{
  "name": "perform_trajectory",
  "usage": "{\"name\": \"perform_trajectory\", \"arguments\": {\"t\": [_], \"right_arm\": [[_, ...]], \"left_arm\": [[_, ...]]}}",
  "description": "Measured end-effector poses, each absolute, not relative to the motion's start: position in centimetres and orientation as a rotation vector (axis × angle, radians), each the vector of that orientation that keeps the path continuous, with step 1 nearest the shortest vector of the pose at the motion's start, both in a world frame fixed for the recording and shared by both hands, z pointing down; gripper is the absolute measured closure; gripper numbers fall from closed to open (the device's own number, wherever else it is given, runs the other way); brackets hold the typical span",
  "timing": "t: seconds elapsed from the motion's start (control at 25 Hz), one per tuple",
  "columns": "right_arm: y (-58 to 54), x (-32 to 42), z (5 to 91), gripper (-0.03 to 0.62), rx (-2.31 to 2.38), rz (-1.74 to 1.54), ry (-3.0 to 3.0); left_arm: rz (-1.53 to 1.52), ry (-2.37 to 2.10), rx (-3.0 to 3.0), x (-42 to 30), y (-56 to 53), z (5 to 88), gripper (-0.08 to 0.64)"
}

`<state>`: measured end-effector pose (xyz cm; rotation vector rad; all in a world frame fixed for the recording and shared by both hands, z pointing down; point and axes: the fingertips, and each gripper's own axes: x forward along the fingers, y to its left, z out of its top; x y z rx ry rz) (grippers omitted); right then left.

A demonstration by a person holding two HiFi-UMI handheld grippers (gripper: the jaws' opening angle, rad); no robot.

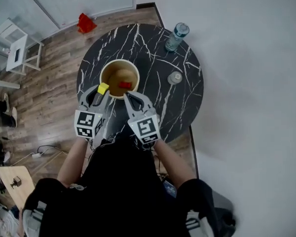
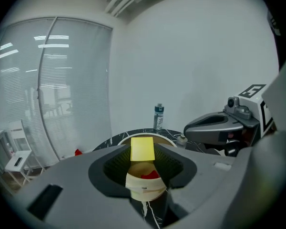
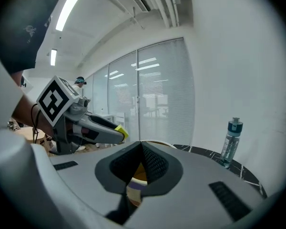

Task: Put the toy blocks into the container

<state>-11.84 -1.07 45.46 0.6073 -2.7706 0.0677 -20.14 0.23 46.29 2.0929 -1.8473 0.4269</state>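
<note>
Because the yellow block [image 1: 103, 88] must join the red block [image 1: 125, 85] inside the bowl [image 1: 108, 67], my left gripper [image 1: 100, 93] grips it by the rim; my right gripper [image 1: 129, 98], pinched closed and empty, hovers alongside.

Round black marble-pattern bench [image 1: 153, 48] on wood-plank floor [image 1: 54, 98]. Clear water bottle [image 1: 176, 36] upright near bench's far edge. Small round clear object [image 1: 175, 77] near bottle, not touching. Red object [image 1: 86, 22] on floor beyond bench. White chair [image 1: 17, 51] at left. Cable [image 1: 39, 153] on floor.
</note>
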Motion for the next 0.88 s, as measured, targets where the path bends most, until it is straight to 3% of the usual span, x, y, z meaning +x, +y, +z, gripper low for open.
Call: {"name": "perform_trajectory", "arguments": {"t": [0.88], "right_arm": [[-1.7, -10.0, 45.6, 0.595, 0.726, 0.122, -2.712]], "left_arm": [[0.517, -1.662, 2.191, -17.4, -1.9, 47.8, 0.414]]}}
